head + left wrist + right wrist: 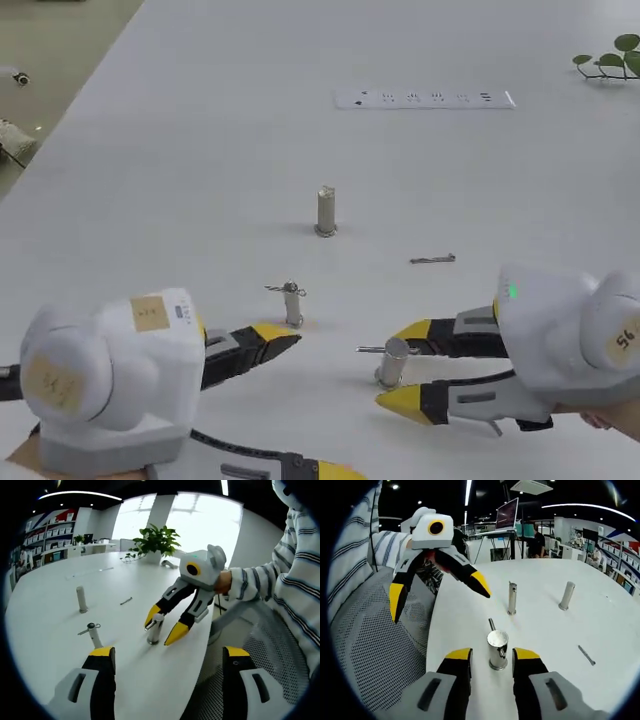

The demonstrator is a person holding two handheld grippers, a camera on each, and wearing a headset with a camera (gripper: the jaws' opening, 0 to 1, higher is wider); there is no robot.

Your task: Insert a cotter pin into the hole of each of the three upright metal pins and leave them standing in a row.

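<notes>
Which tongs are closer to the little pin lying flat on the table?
Right. The right tongs sit just this side of the cotter pin; the left tongs are farther left.

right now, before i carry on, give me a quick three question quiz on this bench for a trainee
1. True or false: the far pin already has a cotter pin through its hole.
2. What stands between the jaws of the right gripper? A) the nearest pin B) a screwdriver C) a cup
3. How many cotter pins lie loose on the table, in no pin at all?

Key
1. False: it stands bare.
2. A.
3. One, the loose cotter pin.
</notes>
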